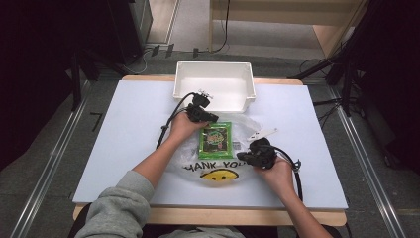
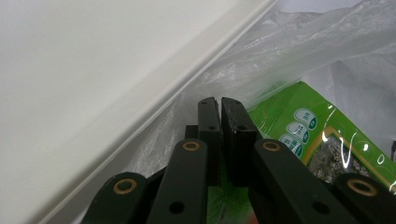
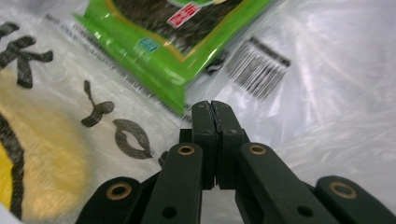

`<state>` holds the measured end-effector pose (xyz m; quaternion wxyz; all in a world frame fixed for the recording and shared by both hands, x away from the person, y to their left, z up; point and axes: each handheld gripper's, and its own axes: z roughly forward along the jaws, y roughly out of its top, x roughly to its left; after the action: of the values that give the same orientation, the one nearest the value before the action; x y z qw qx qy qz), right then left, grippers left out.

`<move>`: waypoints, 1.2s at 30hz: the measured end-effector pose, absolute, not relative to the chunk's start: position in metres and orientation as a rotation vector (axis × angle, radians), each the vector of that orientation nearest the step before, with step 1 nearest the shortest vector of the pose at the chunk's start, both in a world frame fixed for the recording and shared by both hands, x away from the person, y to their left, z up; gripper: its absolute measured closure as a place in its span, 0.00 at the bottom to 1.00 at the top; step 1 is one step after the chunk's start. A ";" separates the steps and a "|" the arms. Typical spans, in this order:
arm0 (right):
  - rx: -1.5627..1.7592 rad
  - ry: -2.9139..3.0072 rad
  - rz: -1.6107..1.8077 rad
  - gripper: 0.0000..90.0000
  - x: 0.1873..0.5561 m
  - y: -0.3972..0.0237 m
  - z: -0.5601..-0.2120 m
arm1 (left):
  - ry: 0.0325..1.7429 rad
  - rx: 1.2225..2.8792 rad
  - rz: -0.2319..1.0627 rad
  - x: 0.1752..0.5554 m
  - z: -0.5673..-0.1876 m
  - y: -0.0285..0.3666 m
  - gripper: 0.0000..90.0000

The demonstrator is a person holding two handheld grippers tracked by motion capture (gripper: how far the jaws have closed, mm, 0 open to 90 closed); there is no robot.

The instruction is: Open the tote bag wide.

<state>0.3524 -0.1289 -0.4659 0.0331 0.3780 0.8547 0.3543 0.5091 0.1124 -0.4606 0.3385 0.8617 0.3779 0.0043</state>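
Two grippers working at a plastic bag with a green packet on it, on the bench.

High view: the plastic bag, printed with a yellow smiley and black lettering, lies mid-bench, and the green packet rests on it. The left gripper sits at the packet's far left corner, just near of the white tub; the right gripper is at the packet's near right corner.
Left gripper view: its jaws are pressed together with only a hairline gap, tips on crinkled bag film beside the tub's rim; whether film is pinched cannot be told. The green packet lies right of them.
Right gripper view: its jaws are fully closed, tips just near of the packet's corner, over the bag beside a printed barcode.
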 end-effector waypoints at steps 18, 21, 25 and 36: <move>1.087 2.671 1.108 1.00 0.320 -0.128 -0.472 | 0.986 2.258 0.047 0.509 -0.460 0.114 0.98; 1.095 2.677 1.106 1.00 0.316 -0.130 -0.472 | 0.997 2.250 0.058 0.509 -0.460 0.116 0.98; 1.082 2.685 1.110 1.00 0.311 -0.132 -0.472 | 1.003 2.240 0.048 0.510 -0.461 0.118 0.98; 1.092 2.680 1.119 0.99 0.315 -0.129 -0.472 | 1.014 2.217 0.028 0.509 -0.461 0.119 0.97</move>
<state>0.3153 -0.1290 -0.4717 0.0195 0.3518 0.8637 0.3605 0.5087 0.1188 -0.4613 0.3445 0.8537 0.3905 0.0110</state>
